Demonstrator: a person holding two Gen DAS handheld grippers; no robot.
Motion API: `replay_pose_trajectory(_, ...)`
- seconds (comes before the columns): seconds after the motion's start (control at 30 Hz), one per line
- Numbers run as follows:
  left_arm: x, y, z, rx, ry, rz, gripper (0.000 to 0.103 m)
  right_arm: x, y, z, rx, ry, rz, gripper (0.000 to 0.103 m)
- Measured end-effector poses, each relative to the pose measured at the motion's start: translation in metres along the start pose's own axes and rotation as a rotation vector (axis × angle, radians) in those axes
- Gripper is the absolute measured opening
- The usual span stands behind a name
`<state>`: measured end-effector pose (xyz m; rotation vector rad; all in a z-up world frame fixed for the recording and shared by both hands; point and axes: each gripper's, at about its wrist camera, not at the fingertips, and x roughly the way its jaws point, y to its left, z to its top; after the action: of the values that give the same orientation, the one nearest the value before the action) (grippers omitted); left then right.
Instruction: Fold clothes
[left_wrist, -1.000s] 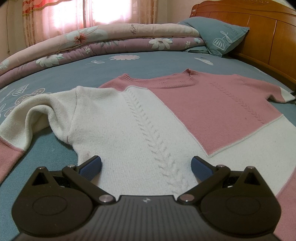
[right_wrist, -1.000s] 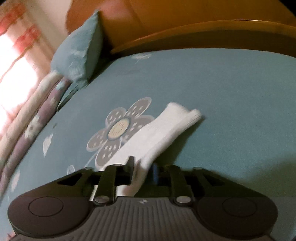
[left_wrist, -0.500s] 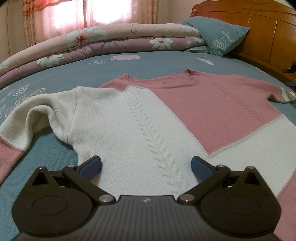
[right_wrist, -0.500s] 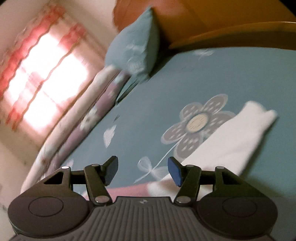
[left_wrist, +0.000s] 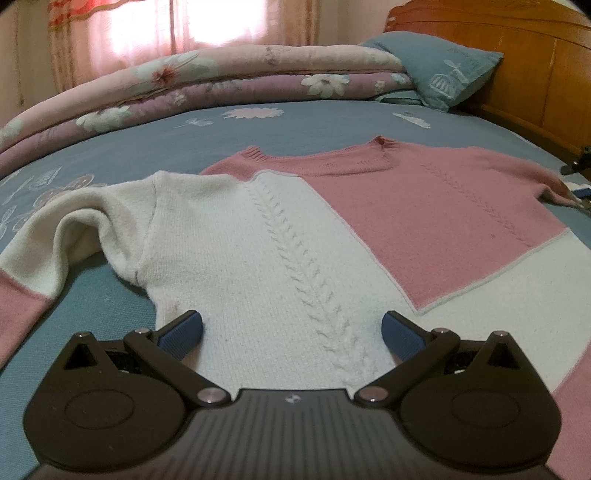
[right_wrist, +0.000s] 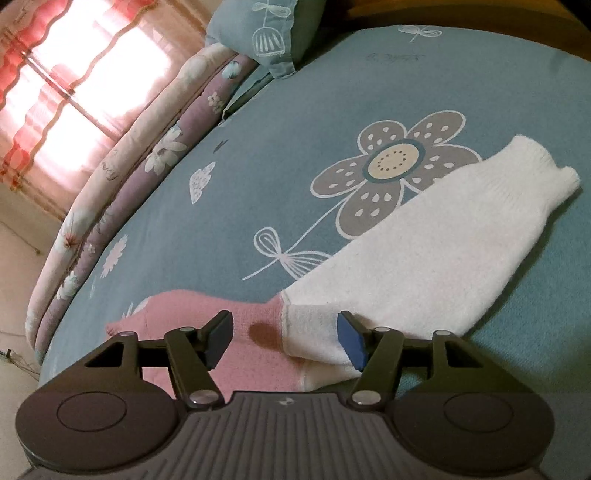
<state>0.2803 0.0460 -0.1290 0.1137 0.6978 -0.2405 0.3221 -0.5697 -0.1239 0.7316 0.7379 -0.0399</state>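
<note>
Left wrist view: sweater (left_wrist: 280, 236) lies flat, front up, on the blue bedsheet (left_wrist: 295, 129); left gripper (left_wrist: 291, 328) hovers unclenched above its hem. Right gripper (right_wrist: 284, 339) jaws are opening over the straightened white sleeve (right_wrist: 424, 236), gripping nothing. Recommended: grasp the cuff, fold inward across the body. Rolled quilt (left_wrist: 207, 85) and pillow (left_wrist: 443, 70) border the far edge.
</note>
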Motion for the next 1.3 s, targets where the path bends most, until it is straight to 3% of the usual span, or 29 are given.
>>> replay_pose_trajectory(0.1,-0.003,-0.01,0.016,-0.045,0.069,0.057,0.102,-0.006,0.004,0.007,0.003,-0.015,0.014,0.073)
replay_pose_trajectory(0.2,-0.019,-0.034,0.049,-0.022,0.014,0.004,0.101,-0.02,0.006,0.008,-0.005,-0.049,0.099,0.073)
replay_pose_trajectory(0.33,-0.027,-0.093,0.122,0.153,-0.035,-0.077,0.101,-0.027,0.011,0.005,-0.003,-0.037,0.234,0.073)
replay_pose_trajectory(0.53,0.001,-0.207,0.216,0.426,-0.044,-0.251,0.099,-0.044,0.005,0.013,0.018,-0.114,0.169,0.081)
replay_pose_trajectory(0.6,0.021,-0.246,0.239,0.493,-0.045,-0.329,0.094,-0.051,-0.007,0.018,0.041,-0.141,0.17,0.081)
replay_pose_trajectory(0.67,0.043,-0.281,0.254,0.534,-0.034,-0.378,0.063,-0.055,-0.019,0.021,0.072,-0.162,0.17,0.081)
replay_pose_trajectory(0.73,0.068,-0.316,0.266,0.543,0.002,-0.427,0.049,-0.058,-0.032,0.025,0.113,-0.177,0.175,0.081)
replay_pose_trajectory(0.9,0.131,-0.398,0.272,0.587,0.092,-0.564,0.045,-0.069,-0.061,0.035,0.217,-0.238,0.21,0.081)
replay_pose_trajectory(1.0,0.16,-0.432,0.263,0.649,0.151,-0.646,0.038,-0.075,-0.074,0.038,0.265,-0.277,0.221,0.084)
replay_pose_trajectory(1.13,0.184,-0.454,0.25,0.726,0.222,-0.672,0.03,-0.075,-0.083,0.041,0.292,-0.289,0.215,0.085)
replay_pose_trajectory(1.3,0.186,-0.457,0.245,0.783,0.251,-0.732,0.029,-0.068,-0.08,0.044,0.301,-0.281,0.219,0.085)
